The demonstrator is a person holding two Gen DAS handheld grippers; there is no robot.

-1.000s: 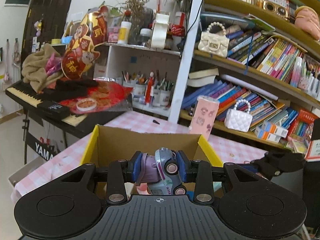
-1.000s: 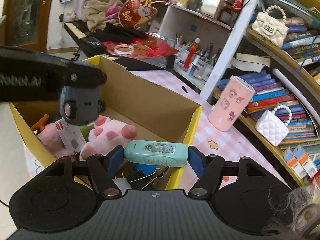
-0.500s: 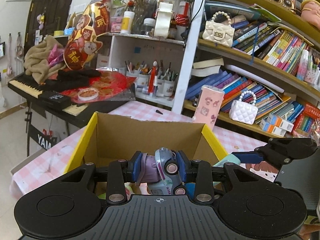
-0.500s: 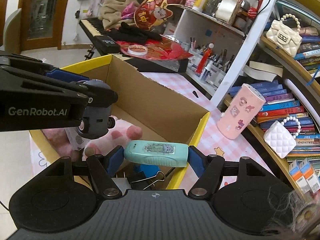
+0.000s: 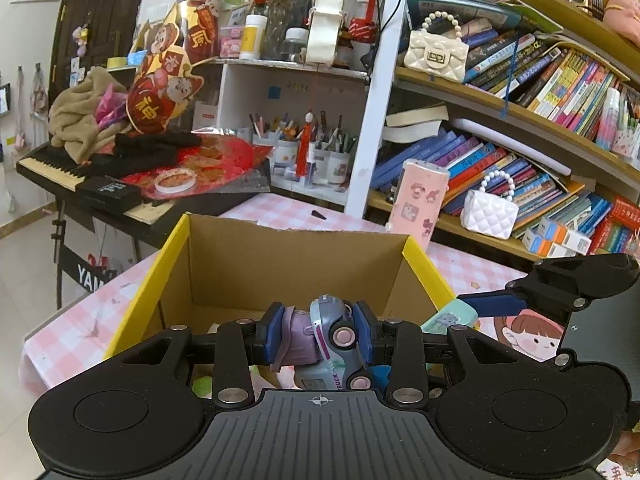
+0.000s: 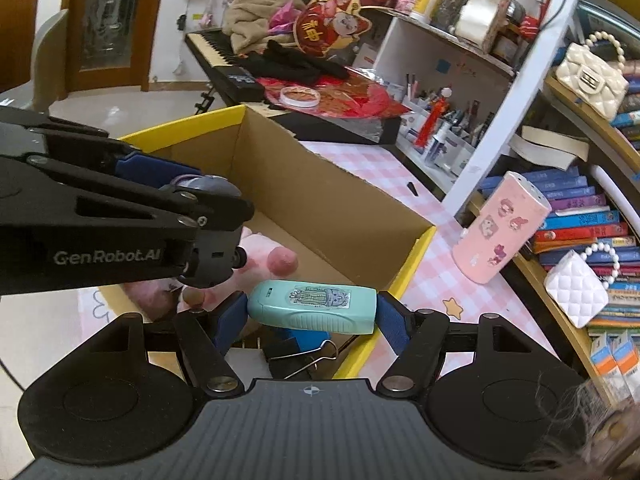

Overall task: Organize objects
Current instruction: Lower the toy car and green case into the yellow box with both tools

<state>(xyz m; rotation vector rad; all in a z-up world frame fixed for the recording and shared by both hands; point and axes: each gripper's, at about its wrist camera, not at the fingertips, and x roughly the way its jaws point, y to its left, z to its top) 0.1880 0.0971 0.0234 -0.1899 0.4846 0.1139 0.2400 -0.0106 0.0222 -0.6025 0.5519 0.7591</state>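
Note:
My left gripper (image 5: 318, 334) is shut on a grey and purple toy truck (image 5: 328, 344) and holds it above the near end of an open cardboard box (image 5: 296, 264) with yellow edges. My right gripper (image 6: 312, 312) is shut on a mint green oblong case (image 6: 312, 311), held over the box's near right corner (image 6: 404, 280). The left gripper also shows in the right wrist view (image 6: 212, 236), and the right gripper in the left wrist view (image 5: 492, 306). In the box lie a pink plush toy (image 6: 264, 260) and a black binder clip (image 6: 300, 354).
The box stands on a pink checked tablecloth (image 5: 460, 260). A pink cylinder with stickers (image 6: 500, 232) stands beyond the box. Bookshelves (image 5: 520, 152) with white purses fill the right. A keyboard (image 5: 60, 168) piled with cloth and red decorations stands at the left.
Both grippers have drawn back and risen a little over the box's near end. Each keeps its hold. The right gripper has come further into the left wrist view.

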